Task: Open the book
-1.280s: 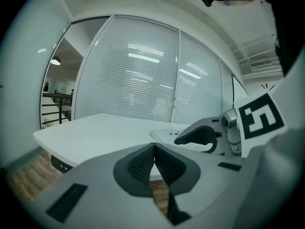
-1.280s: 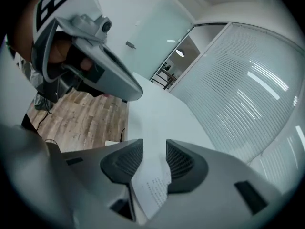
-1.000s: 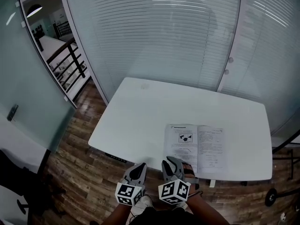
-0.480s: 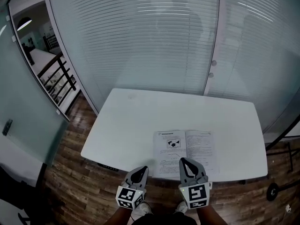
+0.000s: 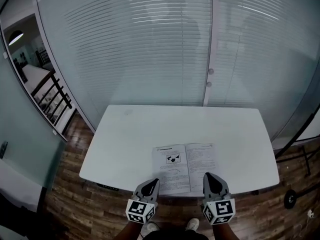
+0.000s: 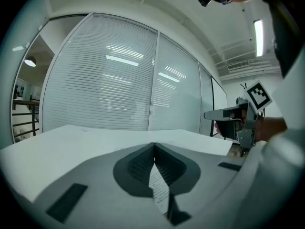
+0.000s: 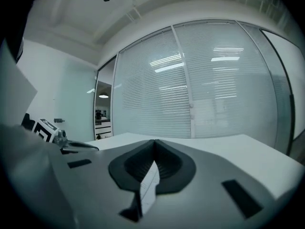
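An open book (image 5: 185, 166) lies flat on the white table (image 5: 125, 139), close to the front edge, with printed pages and a diagram facing up. My left gripper (image 5: 150, 184) hovers at the table's front edge, just left of the book, jaws shut and empty. At the book's lower right corner my right gripper (image 5: 211, 178) is also shut with nothing held. In the left gripper view the jaw tips (image 6: 154, 144) meet, and the right gripper (image 6: 228, 113) shows off to the right. The right gripper view shows its own tips (image 7: 154, 141) closed above the tabletop.
A glass wall with white blinds (image 5: 150, 49) and a door with round handles (image 5: 210, 72) stand behind the table. Wooden floor (image 5: 65, 194) surrounds it. A black railing (image 5: 50, 96) is at the left, and a dark wheeled base (image 5: 291, 198) at the lower right.
My right gripper has slid rightward off the book's lower edge, rolled upright and closed its jaws. The left gripper shifted a little. The book stays open and flat.
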`<state>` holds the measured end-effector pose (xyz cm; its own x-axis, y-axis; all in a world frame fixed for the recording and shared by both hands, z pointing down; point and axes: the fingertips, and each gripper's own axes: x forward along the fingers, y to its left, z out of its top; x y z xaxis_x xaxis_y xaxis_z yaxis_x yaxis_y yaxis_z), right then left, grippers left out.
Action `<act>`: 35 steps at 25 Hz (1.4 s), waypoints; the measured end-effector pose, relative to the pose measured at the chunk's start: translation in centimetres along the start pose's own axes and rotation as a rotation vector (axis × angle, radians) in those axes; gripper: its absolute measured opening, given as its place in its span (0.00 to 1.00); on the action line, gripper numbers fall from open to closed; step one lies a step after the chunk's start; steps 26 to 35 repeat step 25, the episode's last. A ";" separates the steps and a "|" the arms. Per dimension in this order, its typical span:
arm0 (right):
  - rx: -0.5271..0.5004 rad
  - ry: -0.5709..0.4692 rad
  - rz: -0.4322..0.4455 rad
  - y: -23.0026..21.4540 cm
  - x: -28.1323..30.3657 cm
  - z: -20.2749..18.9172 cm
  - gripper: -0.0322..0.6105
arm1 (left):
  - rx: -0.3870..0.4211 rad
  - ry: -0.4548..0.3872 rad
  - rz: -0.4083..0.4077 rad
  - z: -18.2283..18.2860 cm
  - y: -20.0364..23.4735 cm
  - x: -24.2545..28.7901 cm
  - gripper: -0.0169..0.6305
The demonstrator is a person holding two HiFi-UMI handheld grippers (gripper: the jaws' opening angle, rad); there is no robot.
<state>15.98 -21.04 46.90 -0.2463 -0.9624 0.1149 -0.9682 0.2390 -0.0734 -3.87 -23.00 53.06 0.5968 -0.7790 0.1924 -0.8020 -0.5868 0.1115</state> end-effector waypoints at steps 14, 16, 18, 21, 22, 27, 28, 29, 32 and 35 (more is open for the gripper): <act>-0.104 0.014 -0.006 -0.7 -1.0 0.1 0.05 | 0.002 0.003 -0.023 0.3 -1.5 1.2 0.05; -0.101 0.018 -0.008 -0.9 -0.9 -0.3 0.05 | 0.001 0.009 -0.024 0.0 -1.5 1.1 0.05; -0.089 0.028 -0.009 -1.0 -0.8 -0.4 0.05 | 0.003 0.013 -0.025 -0.2 -1.5 1.1 0.05; -0.091 0.033 -0.011 -0.7 -0.6 0.0 0.05 | 0.005 0.012 -0.025 -0.1 -1.5 1.0 0.05; -0.097 0.032 -0.009 -0.6 -0.6 0.2 0.05 | 0.007 0.011 -0.026 0.0 -1.5 1.0 0.05; -0.102 0.020 -0.001 -0.2 -0.5 -0.1 0.05 | 0.022 0.003 -0.034 0.3 -1.7 0.9 0.05; -0.102 0.020 -0.001 -0.2 -0.5 -0.1 0.05 | 0.022 0.003 -0.034 0.3 -1.7 0.9 0.05; -0.102 0.020 -0.001 -0.2 -0.5 -0.1 0.05 | 0.022 0.003 -0.034 0.3 -1.7 0.9 0.05; -0.102 0.020 -0.001 -0.2 -0.5 -0.1 0.05 | 0.022 0.003 -0.034 0.3 -1.7 0.9 0.05; -0.102 0.020 -0.001 -0.2 -0.5 -0.1 0.05 | 0.022 0.003 -0.034 0.3 -1.7 0.9 0.05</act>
